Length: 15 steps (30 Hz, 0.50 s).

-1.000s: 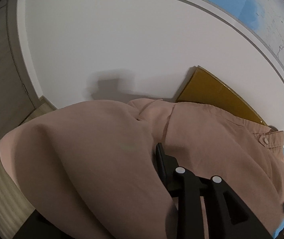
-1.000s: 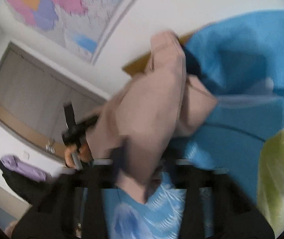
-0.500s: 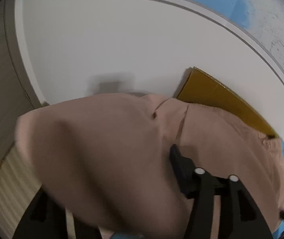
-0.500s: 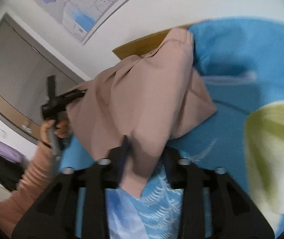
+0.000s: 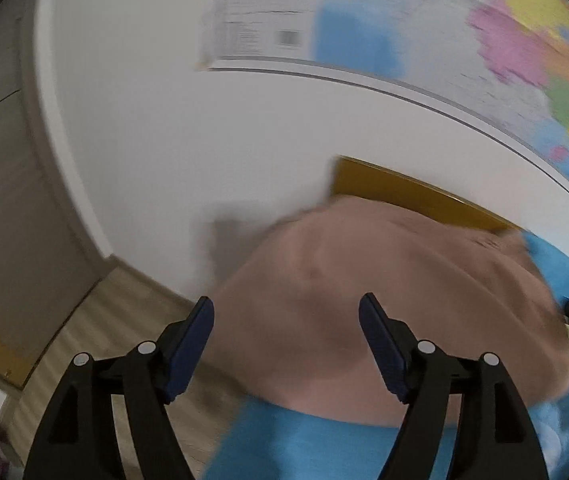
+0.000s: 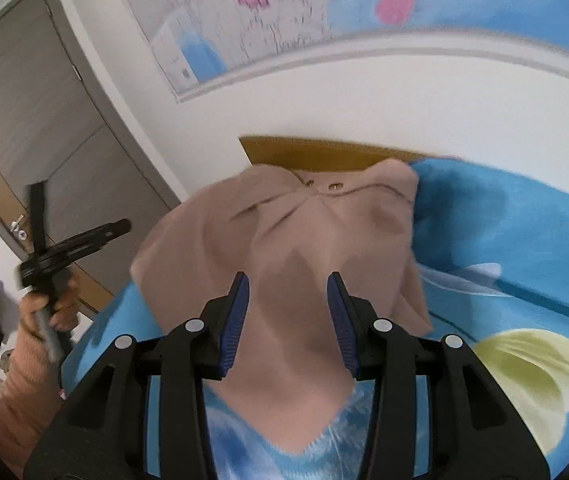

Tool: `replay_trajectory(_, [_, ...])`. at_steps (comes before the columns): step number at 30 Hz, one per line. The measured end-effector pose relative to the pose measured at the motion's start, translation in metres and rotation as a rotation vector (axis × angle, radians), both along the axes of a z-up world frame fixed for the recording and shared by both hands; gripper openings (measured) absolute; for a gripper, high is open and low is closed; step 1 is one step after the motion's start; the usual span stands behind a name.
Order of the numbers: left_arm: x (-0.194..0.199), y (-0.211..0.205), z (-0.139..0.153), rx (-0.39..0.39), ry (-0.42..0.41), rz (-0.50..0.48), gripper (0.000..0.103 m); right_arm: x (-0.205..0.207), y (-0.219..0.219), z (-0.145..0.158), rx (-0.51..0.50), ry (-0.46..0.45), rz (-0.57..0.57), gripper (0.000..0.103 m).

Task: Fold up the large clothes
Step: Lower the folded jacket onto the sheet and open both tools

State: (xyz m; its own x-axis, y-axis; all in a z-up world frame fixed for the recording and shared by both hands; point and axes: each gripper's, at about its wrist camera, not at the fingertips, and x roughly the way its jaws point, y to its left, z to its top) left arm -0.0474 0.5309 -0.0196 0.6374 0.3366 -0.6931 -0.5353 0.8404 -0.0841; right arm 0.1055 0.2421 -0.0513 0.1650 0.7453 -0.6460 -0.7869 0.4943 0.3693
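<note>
Right wrist: soft tan shirt (image 6: 284, 248) lies rumpled

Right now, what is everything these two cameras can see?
Shirt: one, dusty pink, heaped on the bedspread, buttons near the top.
Bedspread: one, blue with a yellow-green patch, under the shirt.
Headboard: one, mustard yellow, against the wall behind the shirt.
Wall map: one, multicoloured, on the white wall.
Door: one, grey-brown, far left.
Left hand-held gripper: one, black with blue pads, open, above the shirt.
Right hand-held gripper: one, same colours, open, over the shirt.
</note>
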Motion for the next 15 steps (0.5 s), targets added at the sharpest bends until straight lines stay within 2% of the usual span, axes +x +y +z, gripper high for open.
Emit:
replay_trajectory(3, [0.017, -0.029, -0.013, -0.013, 0.021, -0.085, 0.072, -0.001, 0.006, -0.023, -0.048, 0.034, 0.001, 0.038])
replay_trajectory(6, [0.026, -0.052, -0.031, -0.052, 0.051, -0.142, 0.072, -0.004, 0.001, -0.031, -0.049, 0.03, 0.0, 0.038])
replay_trajectory(8, [0.03, -0.061, -0.038, -0.029, 0.066, -0.13, 0.072, -0.006, -0.001, -0.028, -0.057, 0.025, 0.004, 0.039])
replay_trajectory(11, [0.025, -0.062, -0.038, -0.042, 0.054, -0.108, 0.072, -0.012, -0.009, -0.016, -0.027, 0.021, 0.009, 0.043])
replay_trajectory(15, [0.014, -0.071, -0.031, -0.042, 0.017, -0.083, 0.073, -0.031, -0.018, 0.001, 0.015, -0.048, 0.031, 0.049])
